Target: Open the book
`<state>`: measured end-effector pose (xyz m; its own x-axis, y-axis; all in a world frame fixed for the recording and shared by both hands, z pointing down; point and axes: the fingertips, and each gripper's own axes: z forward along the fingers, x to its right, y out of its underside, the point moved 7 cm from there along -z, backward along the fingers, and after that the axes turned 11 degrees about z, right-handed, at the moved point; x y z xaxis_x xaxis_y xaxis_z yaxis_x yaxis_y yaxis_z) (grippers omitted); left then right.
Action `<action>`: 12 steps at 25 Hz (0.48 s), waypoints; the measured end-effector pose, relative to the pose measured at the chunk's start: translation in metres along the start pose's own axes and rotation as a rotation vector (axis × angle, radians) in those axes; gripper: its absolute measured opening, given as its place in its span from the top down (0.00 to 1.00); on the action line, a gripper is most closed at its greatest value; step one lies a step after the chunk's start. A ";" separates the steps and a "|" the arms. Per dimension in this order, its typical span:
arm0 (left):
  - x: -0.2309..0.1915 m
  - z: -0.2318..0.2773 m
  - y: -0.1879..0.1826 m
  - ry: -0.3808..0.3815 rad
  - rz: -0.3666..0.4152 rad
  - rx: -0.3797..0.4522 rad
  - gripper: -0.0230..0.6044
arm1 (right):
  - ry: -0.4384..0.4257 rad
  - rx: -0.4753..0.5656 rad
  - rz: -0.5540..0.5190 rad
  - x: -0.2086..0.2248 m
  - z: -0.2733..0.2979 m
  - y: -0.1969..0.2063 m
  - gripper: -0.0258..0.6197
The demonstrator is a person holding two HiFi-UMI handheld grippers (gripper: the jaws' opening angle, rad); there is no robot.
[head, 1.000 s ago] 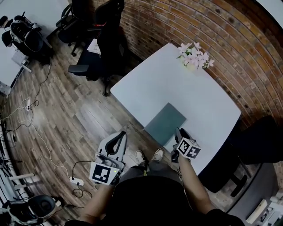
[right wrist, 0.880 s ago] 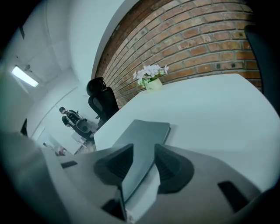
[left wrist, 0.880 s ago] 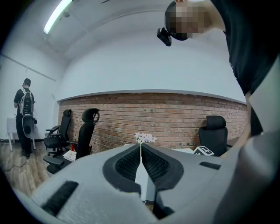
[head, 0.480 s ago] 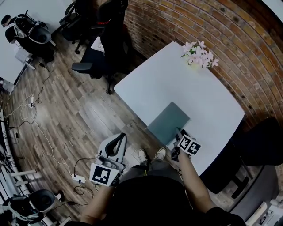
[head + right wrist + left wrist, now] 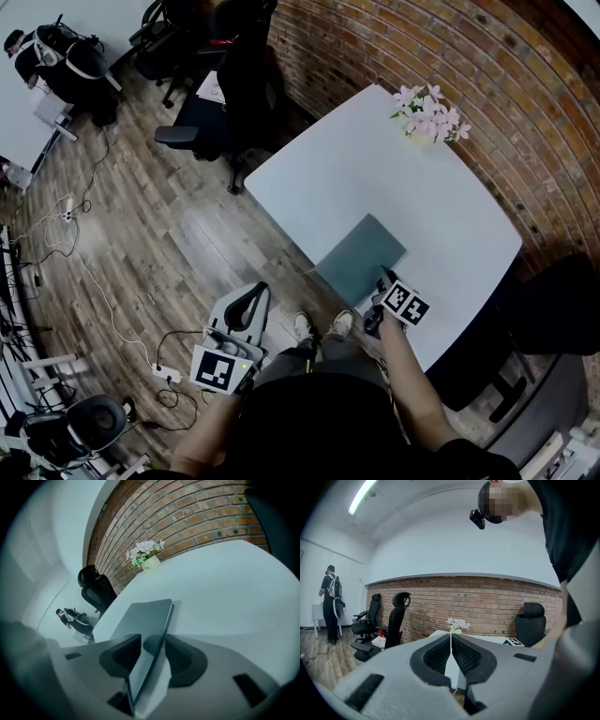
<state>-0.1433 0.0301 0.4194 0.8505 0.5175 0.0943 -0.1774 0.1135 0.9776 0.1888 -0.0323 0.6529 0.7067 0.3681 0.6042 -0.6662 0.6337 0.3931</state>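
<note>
As our right gripper closes its jaws about the book near the table edge, we should catch only the cover, while our left gripper idles, jaws together and empty.

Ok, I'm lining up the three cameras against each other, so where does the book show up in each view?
Head view: the book lies at the near edge of the table, just below the picture's centre.
Left gripper view: the book cannot be made out.
Right gripper view: the book sits mid-picture, running down toward the bottom.
Shared landmark: the flowers at the table's far edge.
</note>
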 end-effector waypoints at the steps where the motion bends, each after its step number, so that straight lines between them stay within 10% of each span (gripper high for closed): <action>1: 0.000 0.000 0.001 0.000 -0.003 -0.002 0.91 | 0.003 0.000 0.017 0.000 0.001 0.000 0.69; 12: -0.003 0.006 0.007 -0.001 -0.022 -0.017 0.91 | 0.033 0.006 0.104 0.002 0.003 -0.001 0.78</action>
<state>-0.1438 0.0247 0.4268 0.8548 0.5139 0.0728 -0.1669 0.1394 0.9761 0.1905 -0.0344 0.6562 0.6414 0.4538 0.6186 -0.7375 0.5868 0.3342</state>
